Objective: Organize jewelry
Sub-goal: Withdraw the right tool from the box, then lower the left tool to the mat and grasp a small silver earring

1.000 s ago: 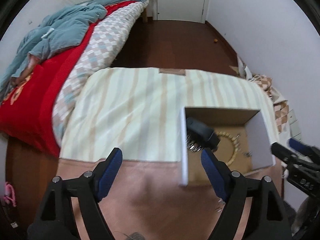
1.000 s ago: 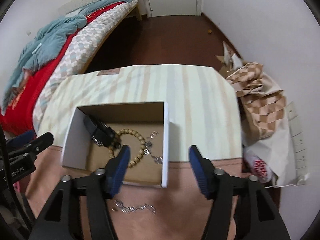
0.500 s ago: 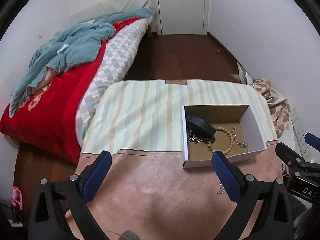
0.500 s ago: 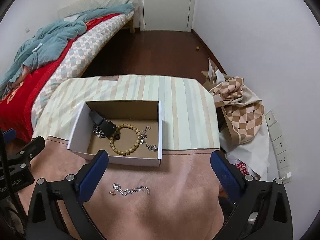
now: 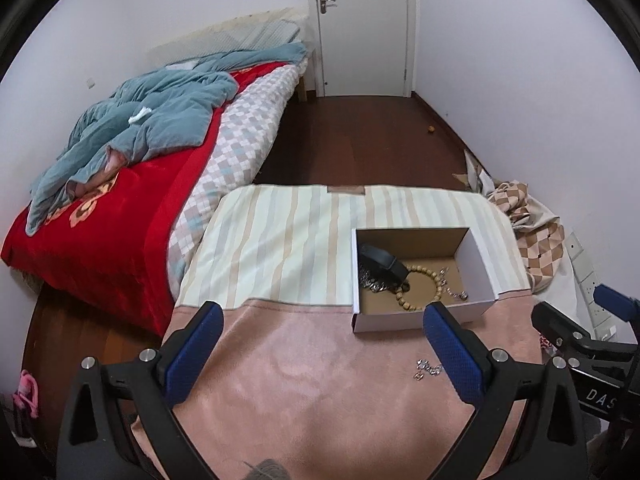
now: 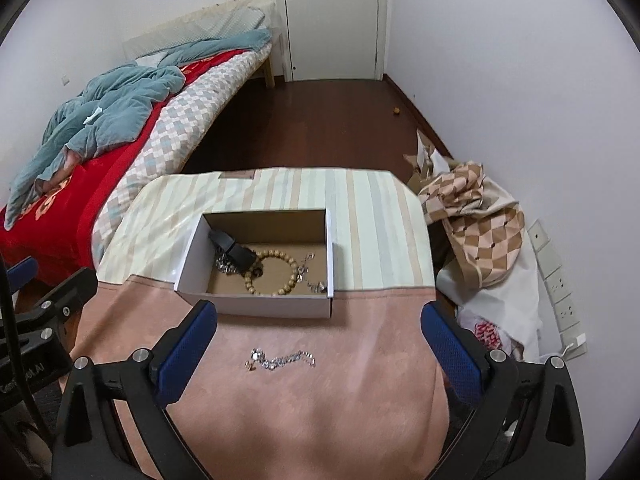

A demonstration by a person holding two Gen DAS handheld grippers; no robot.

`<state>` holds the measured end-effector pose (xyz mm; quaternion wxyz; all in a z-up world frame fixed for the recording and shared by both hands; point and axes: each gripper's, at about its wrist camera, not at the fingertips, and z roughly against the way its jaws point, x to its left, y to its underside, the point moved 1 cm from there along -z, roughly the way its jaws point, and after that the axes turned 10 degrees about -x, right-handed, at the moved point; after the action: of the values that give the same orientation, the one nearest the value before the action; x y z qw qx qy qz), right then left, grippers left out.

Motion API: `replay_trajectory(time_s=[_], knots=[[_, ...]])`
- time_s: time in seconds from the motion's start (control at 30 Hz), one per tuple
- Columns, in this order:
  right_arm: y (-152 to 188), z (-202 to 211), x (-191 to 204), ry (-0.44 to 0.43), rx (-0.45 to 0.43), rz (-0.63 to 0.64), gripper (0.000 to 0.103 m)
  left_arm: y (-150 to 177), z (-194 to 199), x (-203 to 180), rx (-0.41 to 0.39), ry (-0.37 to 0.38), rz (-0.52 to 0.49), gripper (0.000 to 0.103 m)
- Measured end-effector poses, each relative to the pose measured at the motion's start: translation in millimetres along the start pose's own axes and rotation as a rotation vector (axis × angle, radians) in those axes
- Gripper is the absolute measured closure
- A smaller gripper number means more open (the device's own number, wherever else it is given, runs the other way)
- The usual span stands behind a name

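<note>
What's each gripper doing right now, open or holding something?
Left gripper: jaws wide open, holding nothing.
Right gripper: jaws wide open, empty, above the silver chain.

A box [image 6: 256, 304] sits on the counter [image 6: 304, 408], holding a bead bracelet [image 6: 276, 274]. A chain [image 6: 282, 359] lies before it. The bed [image 6: 120, 128] stands behind, left.

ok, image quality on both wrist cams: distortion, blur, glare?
Left wrist: strong fisheye bend, black corner vignette, soft even light, sharp; silver chain small, partly behind a finger. Right wrist: same bend, no glare; silver chain and box crisp.
</note>
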<state>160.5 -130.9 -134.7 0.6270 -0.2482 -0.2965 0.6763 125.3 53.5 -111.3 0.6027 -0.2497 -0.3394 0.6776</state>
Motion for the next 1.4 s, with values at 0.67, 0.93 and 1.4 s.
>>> replay_trajectory(time_s=[0.67,0.93,1.4], knots=[[113,-135,11,-0.066,0.184,0.062,0.05,92,-99,10,0.271,-0.135,-0.054,0.001],[117,-122,6,-0.077,0.174,0.031,0.099,95,-101,0,0.277,-0.091,-0.055,0.001],[115,-104,-63,-0.039,0.168,-0.157,0.099,112,-110,-79,0.32,0.143,-0.128,0.002]])
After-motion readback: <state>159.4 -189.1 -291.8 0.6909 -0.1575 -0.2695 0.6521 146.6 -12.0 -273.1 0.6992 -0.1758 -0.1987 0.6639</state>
